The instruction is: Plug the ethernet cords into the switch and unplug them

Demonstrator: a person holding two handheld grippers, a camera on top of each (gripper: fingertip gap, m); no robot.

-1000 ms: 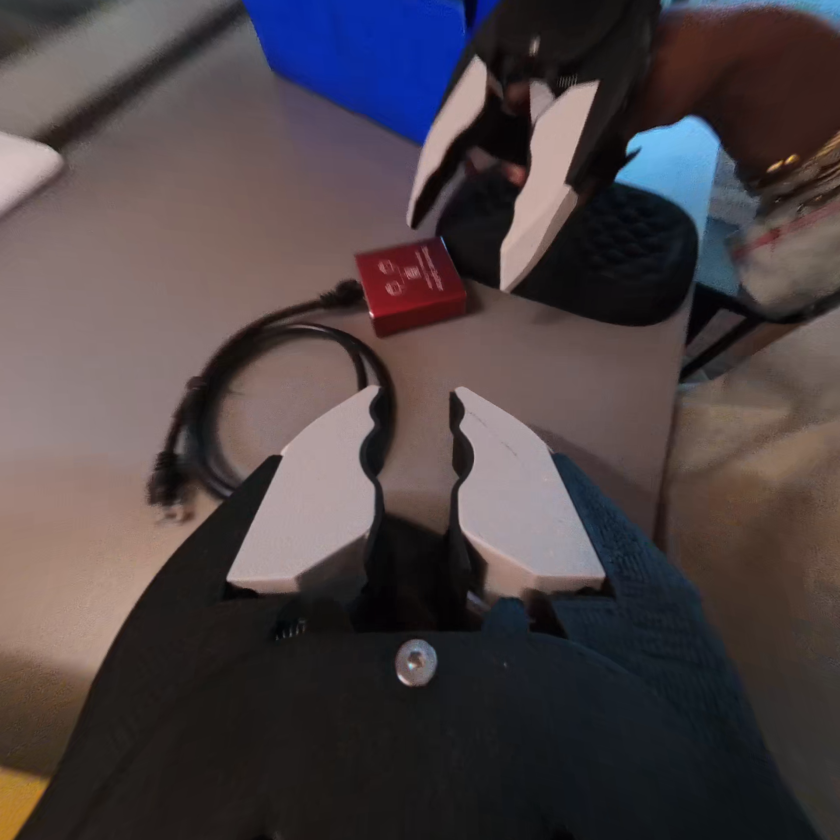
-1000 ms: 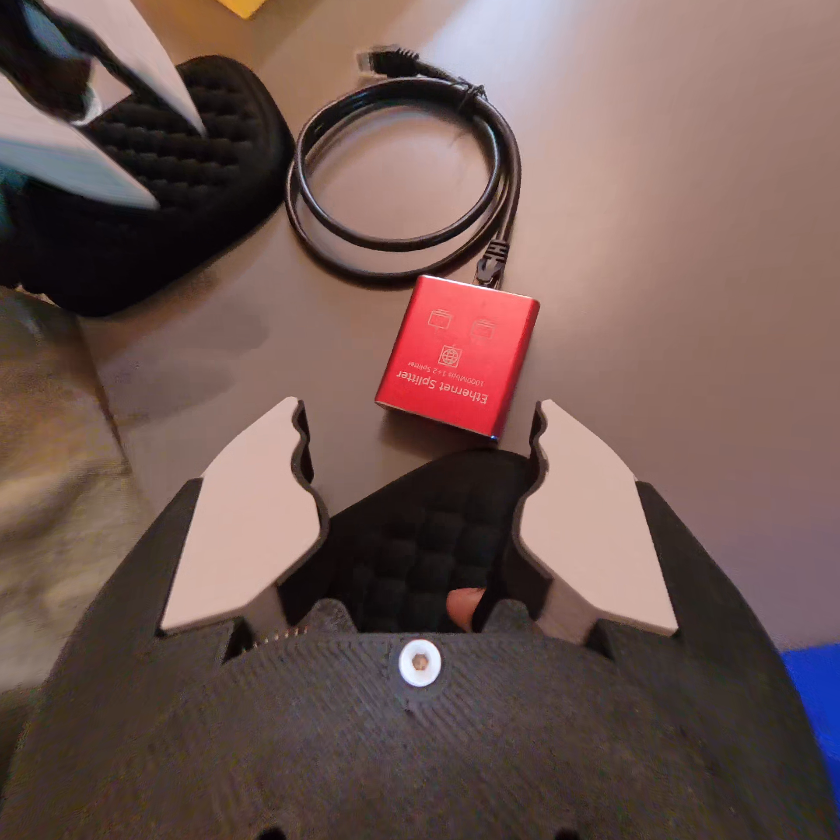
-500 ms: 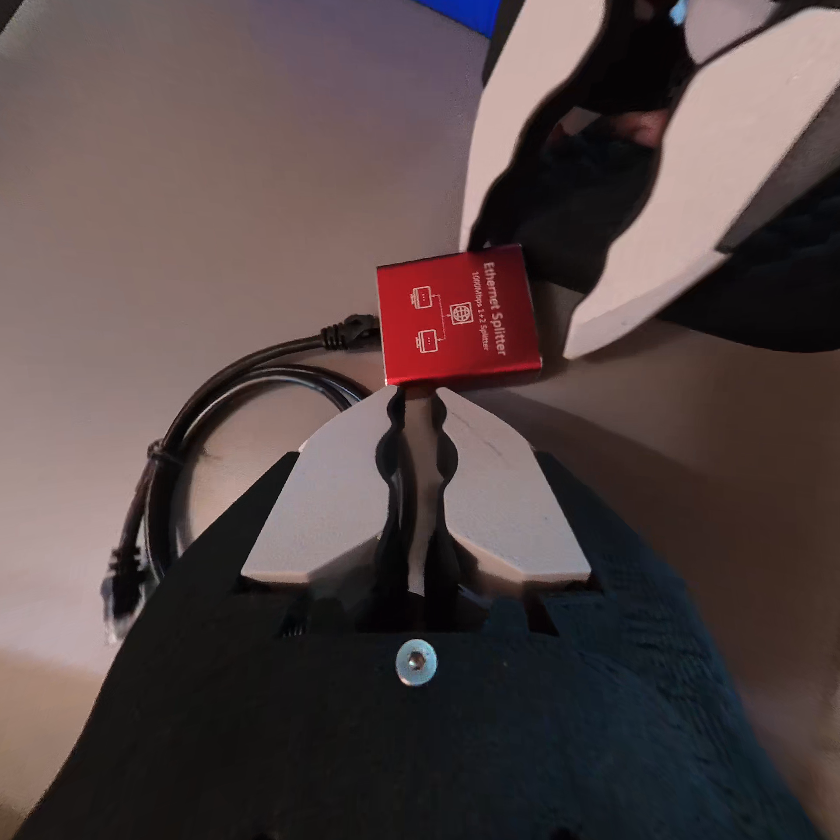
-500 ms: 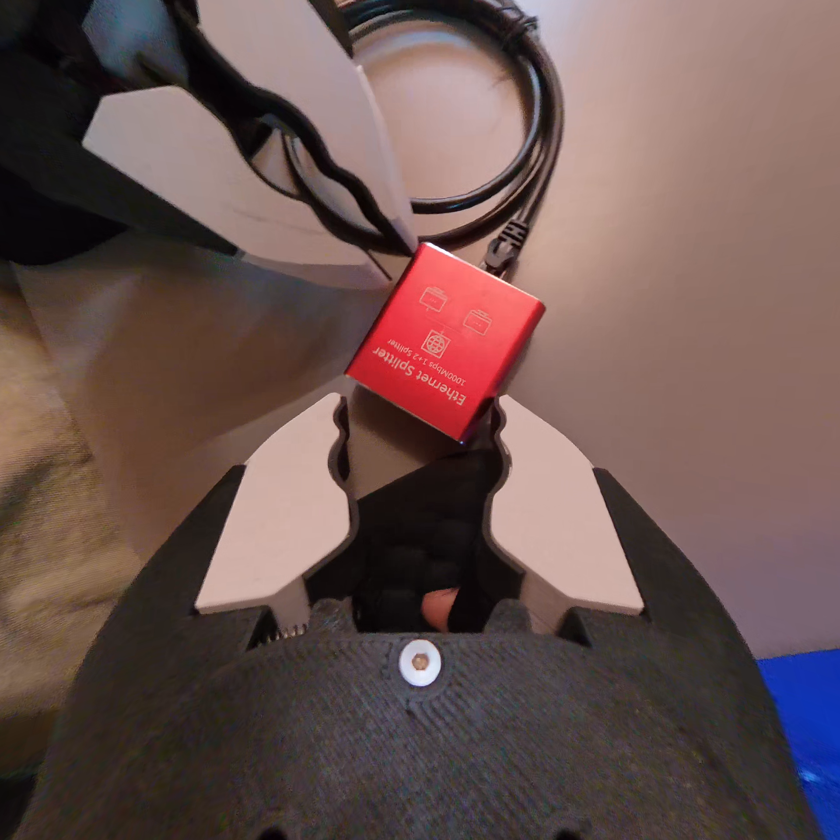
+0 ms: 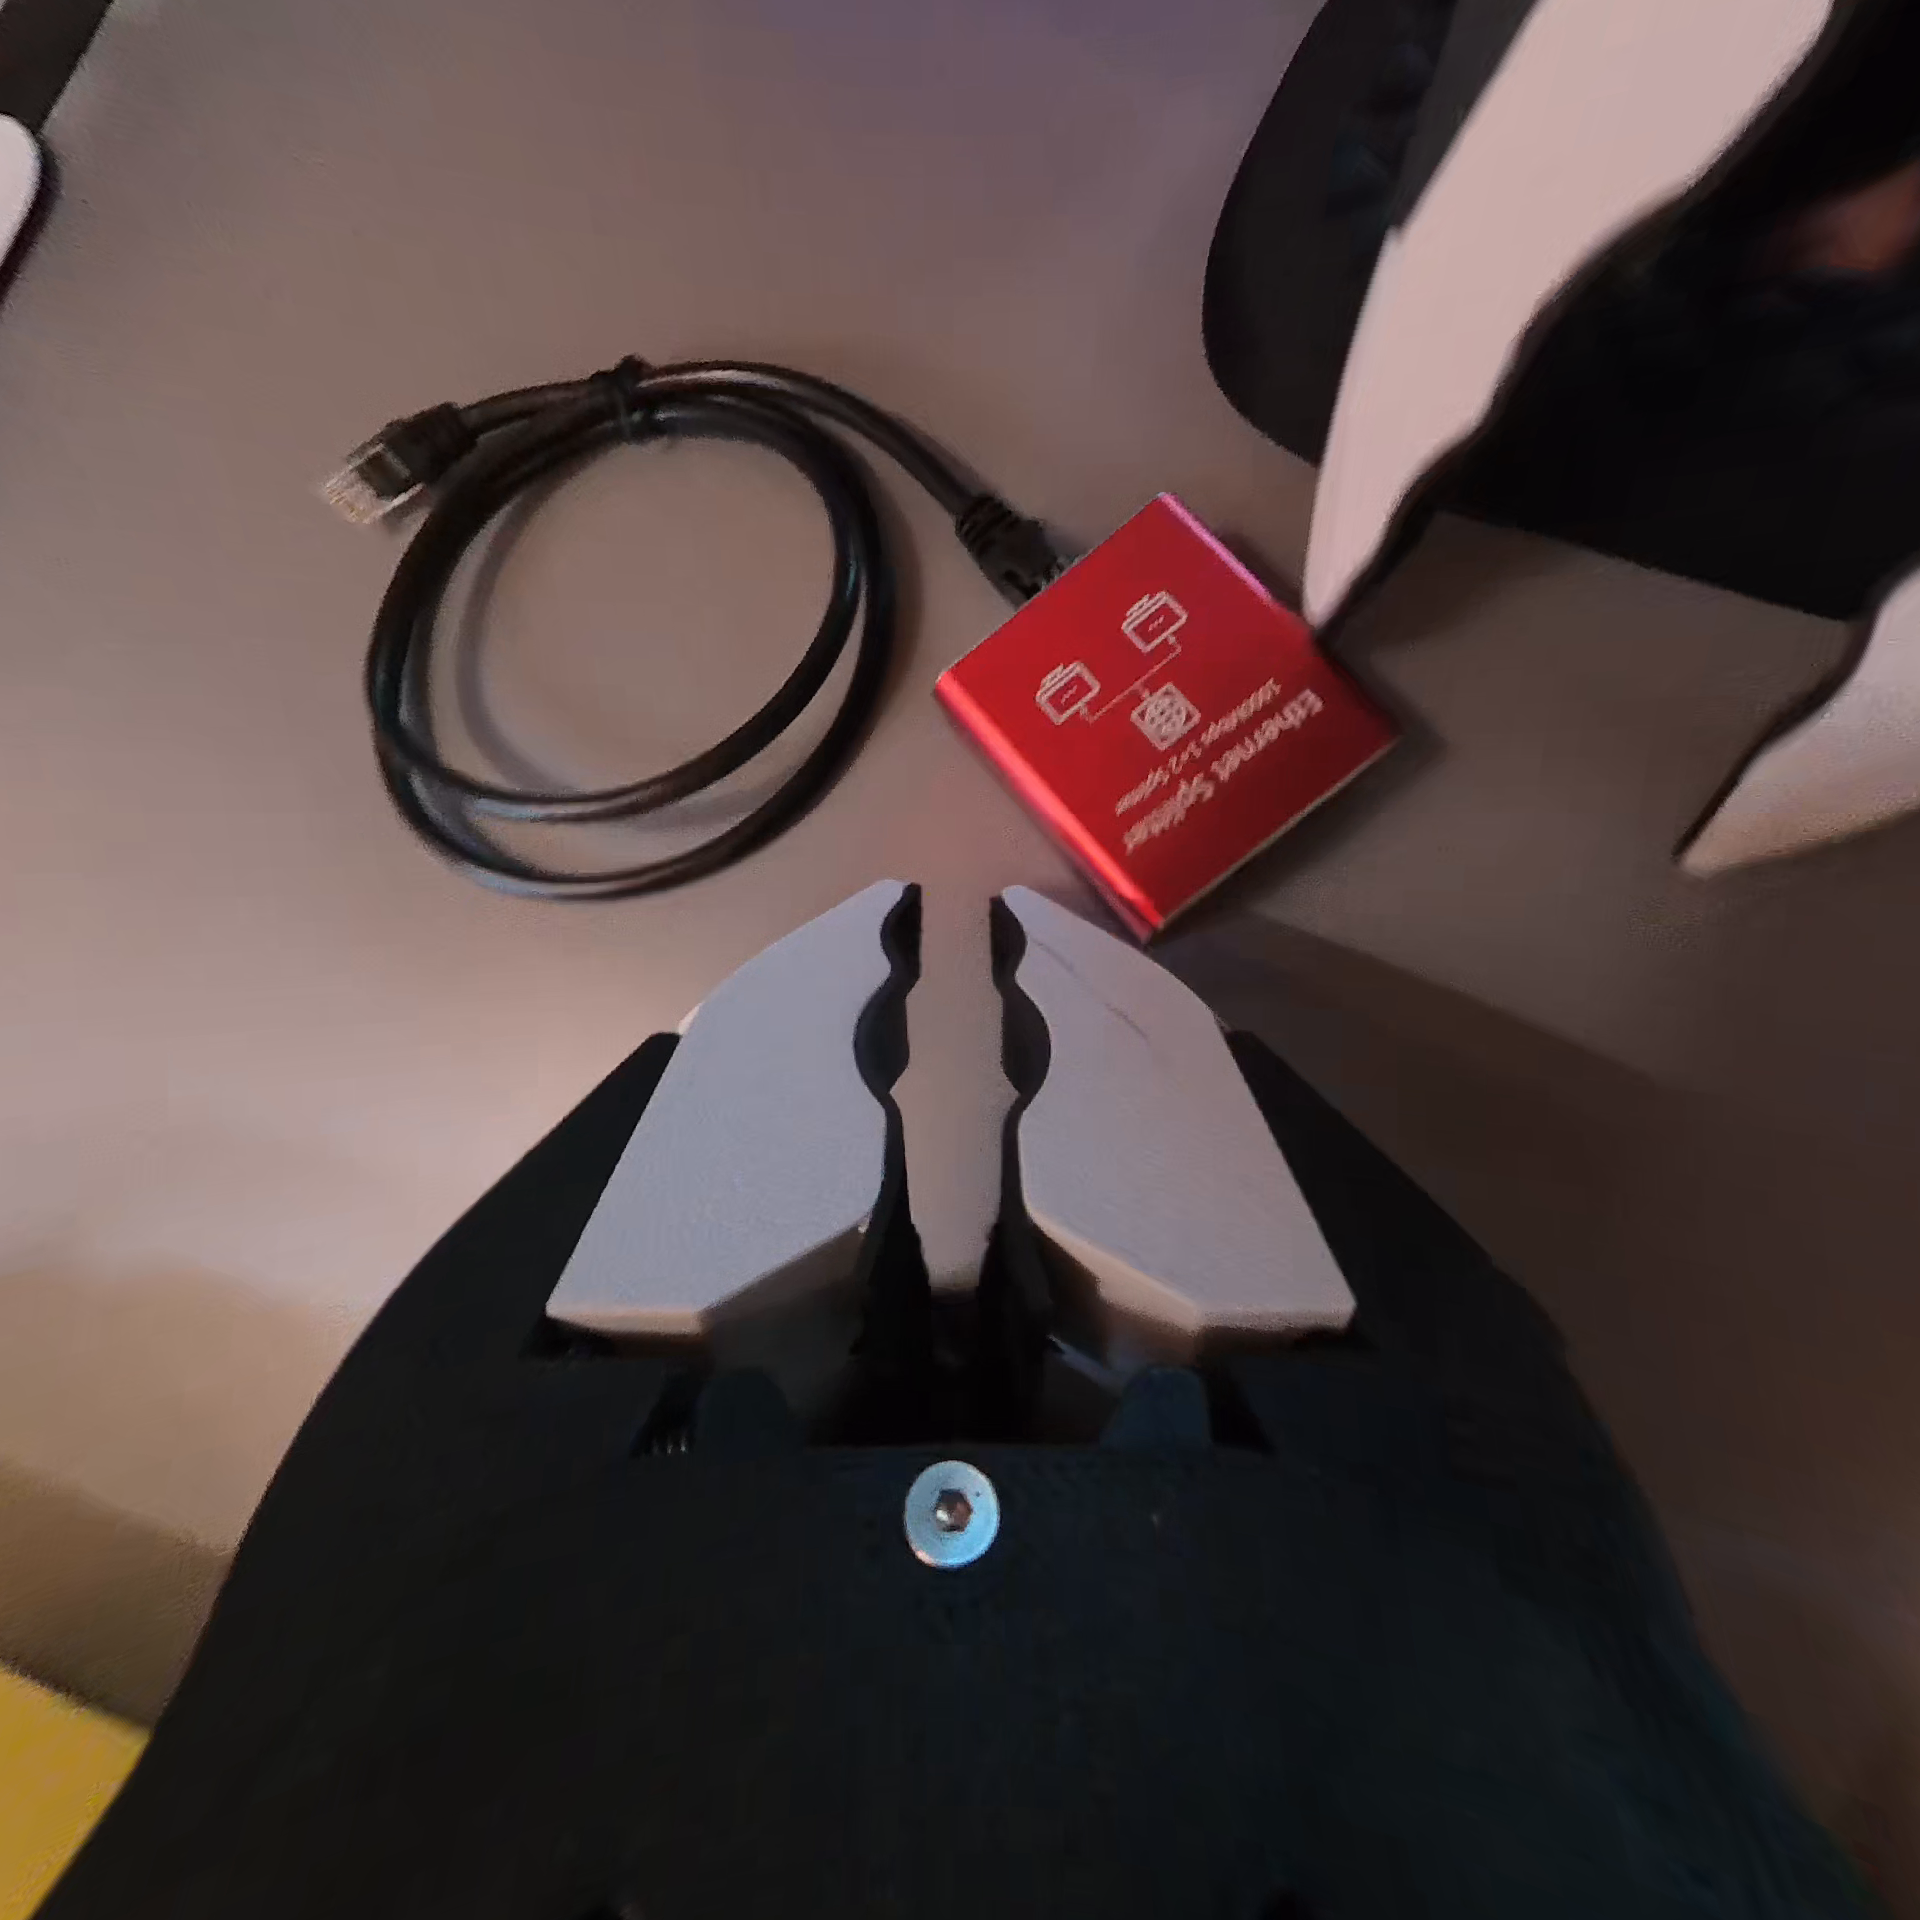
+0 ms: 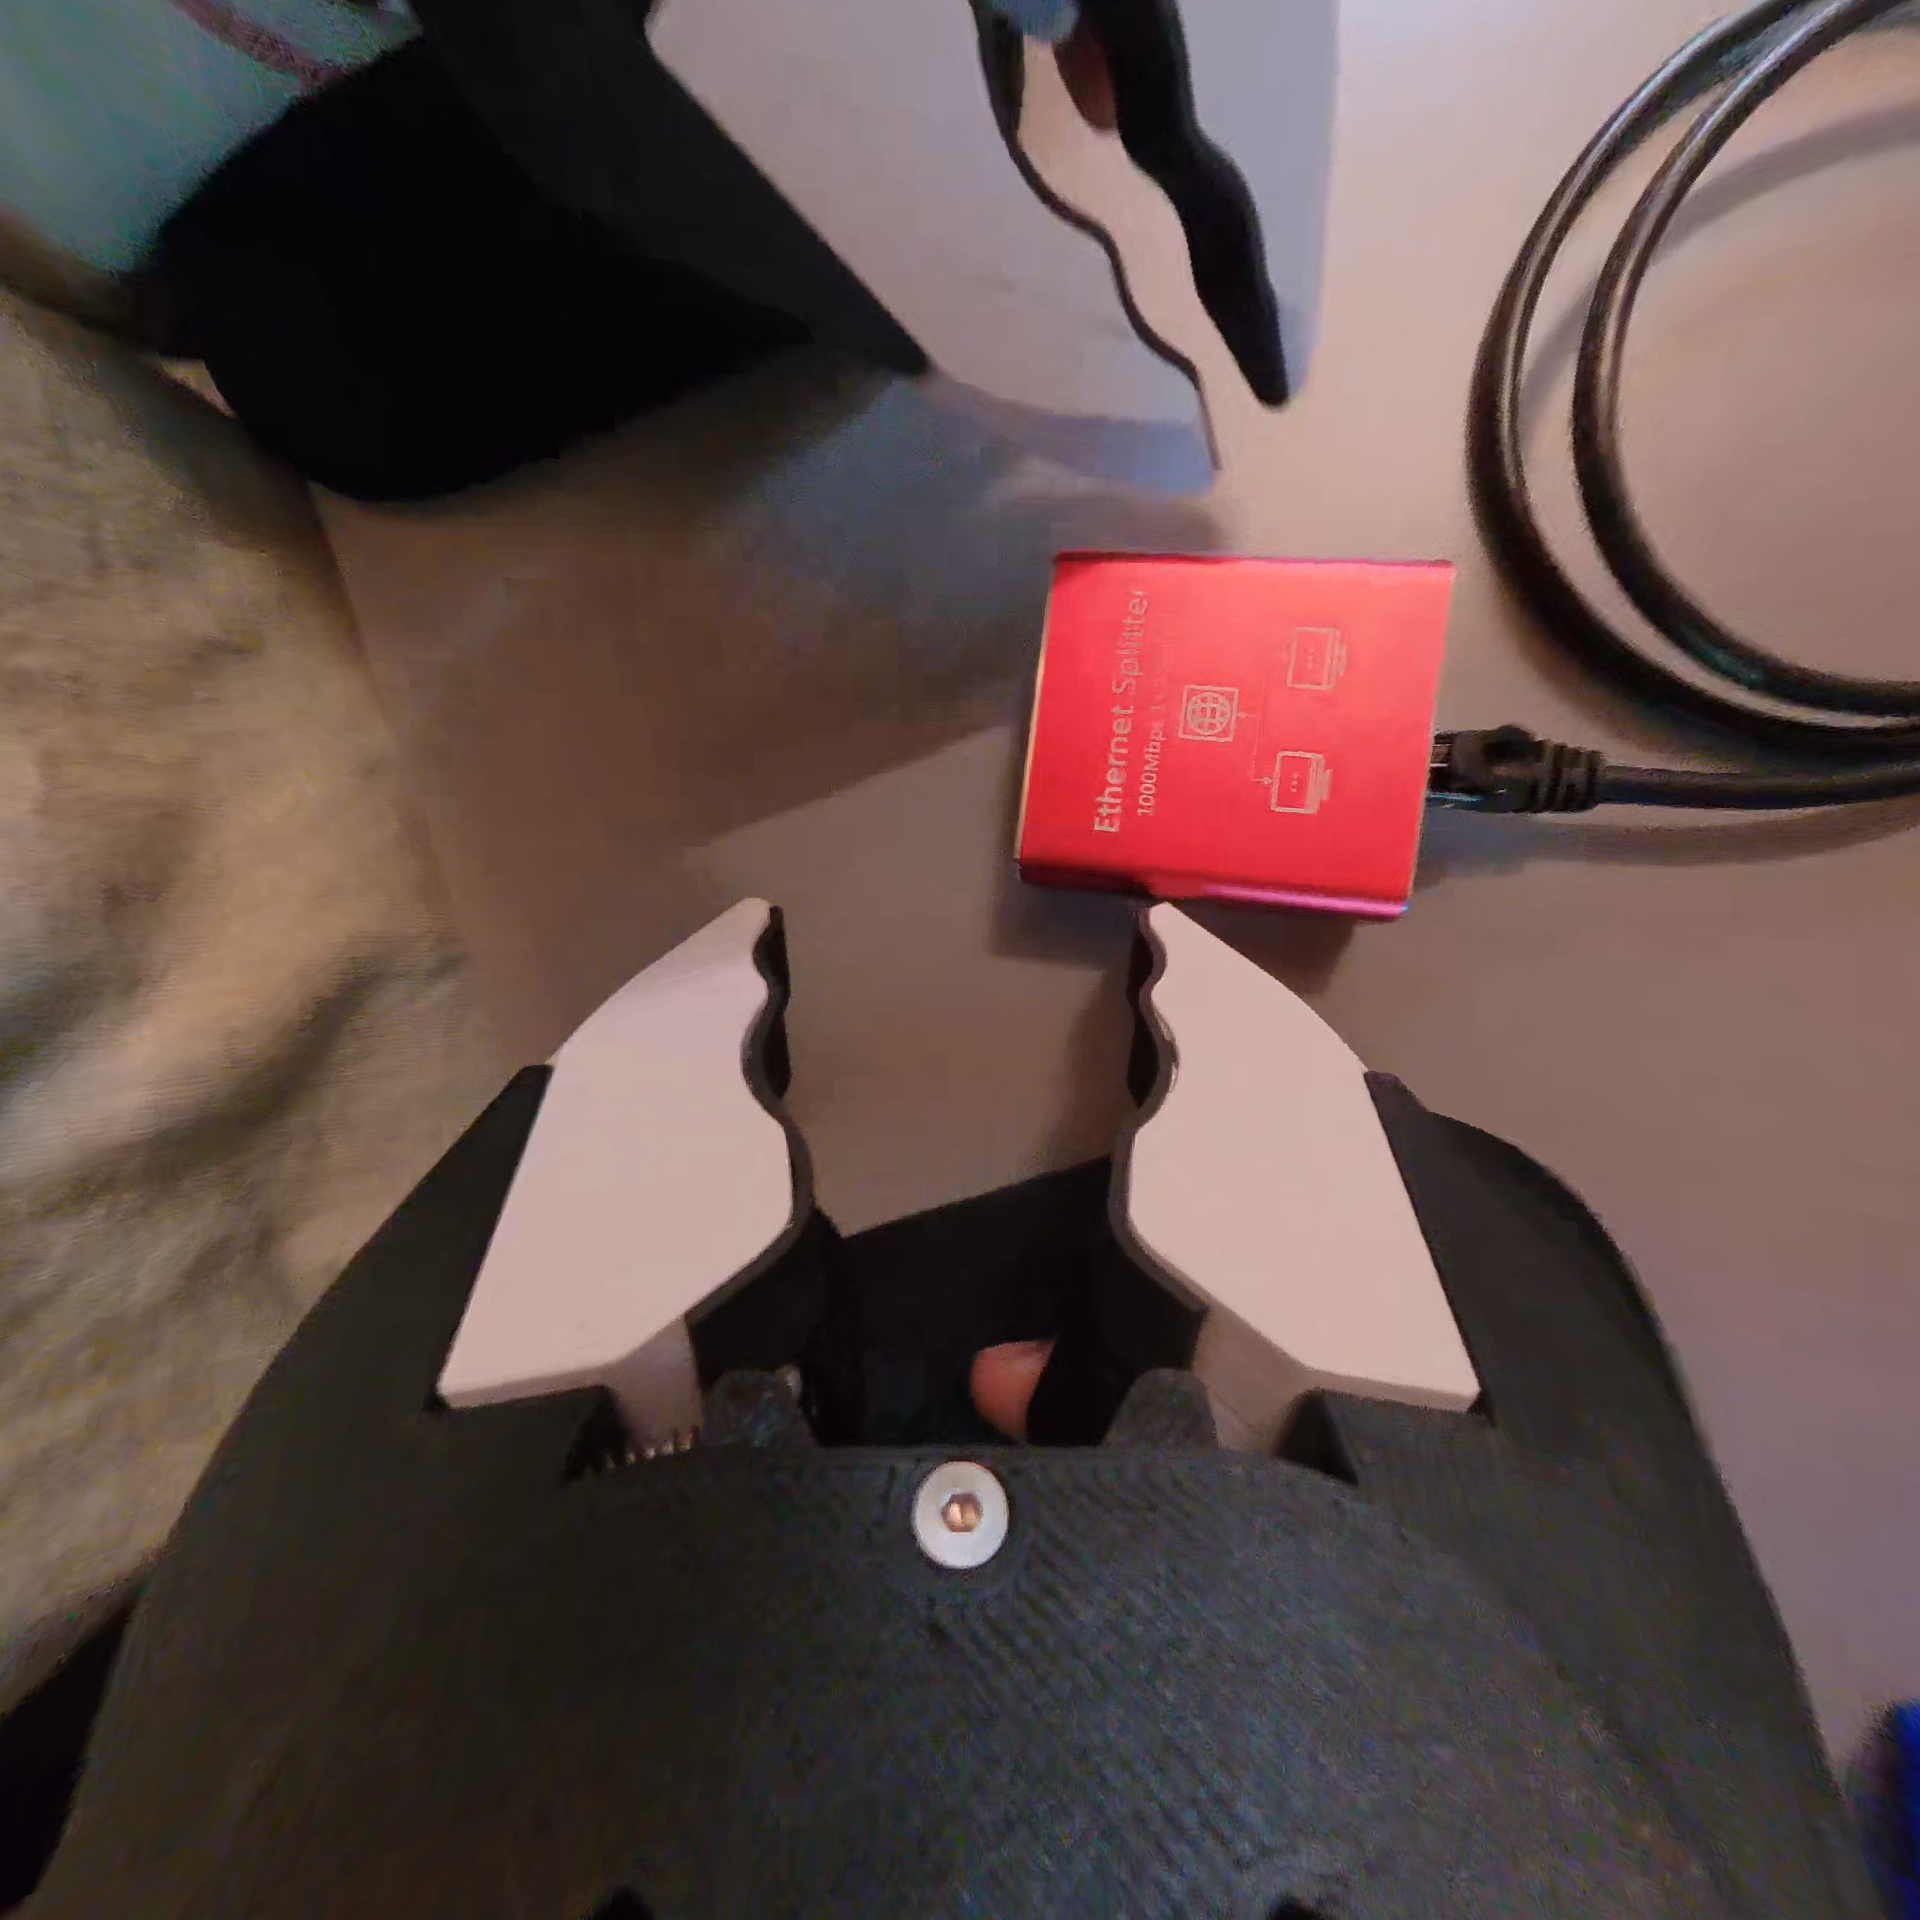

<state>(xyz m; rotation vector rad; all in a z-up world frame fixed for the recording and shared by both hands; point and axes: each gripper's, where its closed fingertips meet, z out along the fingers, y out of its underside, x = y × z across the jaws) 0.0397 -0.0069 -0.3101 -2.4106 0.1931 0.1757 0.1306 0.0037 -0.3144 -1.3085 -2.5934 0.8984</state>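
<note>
Grey desk (image 5: 312, 1039): red switch (image 5: 1164, 717) has rotated since half a second ago, cord (image 5: 623, 623) plugged in at its 10 o'clock. Left gripper (image 5: 954, 904) fingers nearly together, holding nothing; right gripper (image 6: 956, 914) fingers apart, one tip touching the switch. Looks like repositioning before the unplug.

The switch (image 6: 1236, 727) is seen as a red box of brushed, anodised-looking metal with a satin sheen and pale printed markings. The ethernet cord (image 5: 623, 644) is sheathed in smooth, glossy black plastic, and its free plug (image 5: 358, 488) is of clear plastic. The tabletop (image 5: 416, 1039) is finished smooth and matt in grey. On the left tool (image 5: 954, 904) and the right tool (image 6: 956, 920), matt pale grey plastic fingers (image 6: 644, 1164) are set in rough, layered black plastic bodies, each fastened by 1 shiny metal screw (image 6: 958, 1514).
</note>
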